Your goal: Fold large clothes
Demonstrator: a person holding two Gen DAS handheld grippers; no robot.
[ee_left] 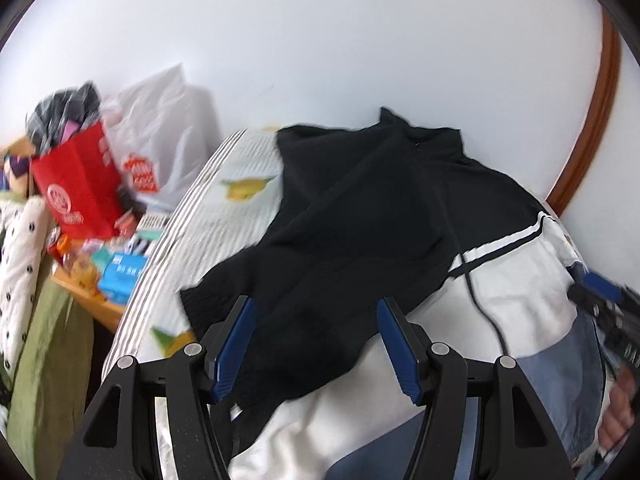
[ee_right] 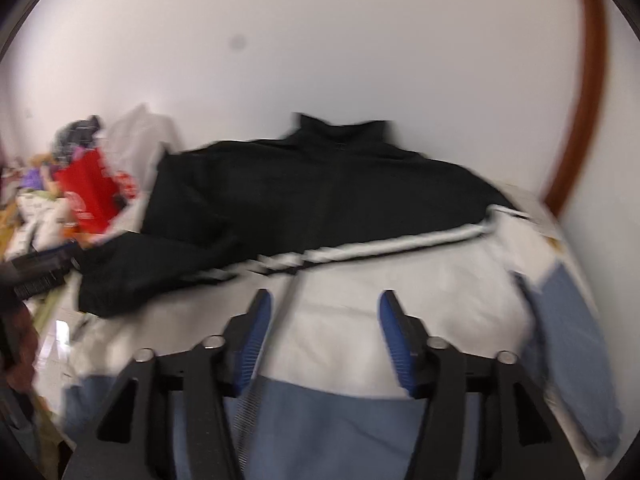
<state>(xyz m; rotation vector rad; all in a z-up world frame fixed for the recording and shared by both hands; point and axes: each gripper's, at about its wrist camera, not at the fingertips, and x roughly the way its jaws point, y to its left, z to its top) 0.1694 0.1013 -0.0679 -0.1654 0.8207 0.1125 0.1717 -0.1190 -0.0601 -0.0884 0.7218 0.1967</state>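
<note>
We have the jacket spread on the bed, one black sleeve folded across its front; the rest is unfolded, with left gripper and right gripper both wide, holding nothing

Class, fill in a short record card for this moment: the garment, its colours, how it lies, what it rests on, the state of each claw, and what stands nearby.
garment: jacket with a stand-up collar
colours: black top, white middle, blue lower part, striped band between black and white
lie: spread out, black sleeve folded across the body
surface: bed with striped printed sheet
left claw: open, over the black sleeve
right claw: open, over the white part
nearby: red bag, white plastic bag
</note>
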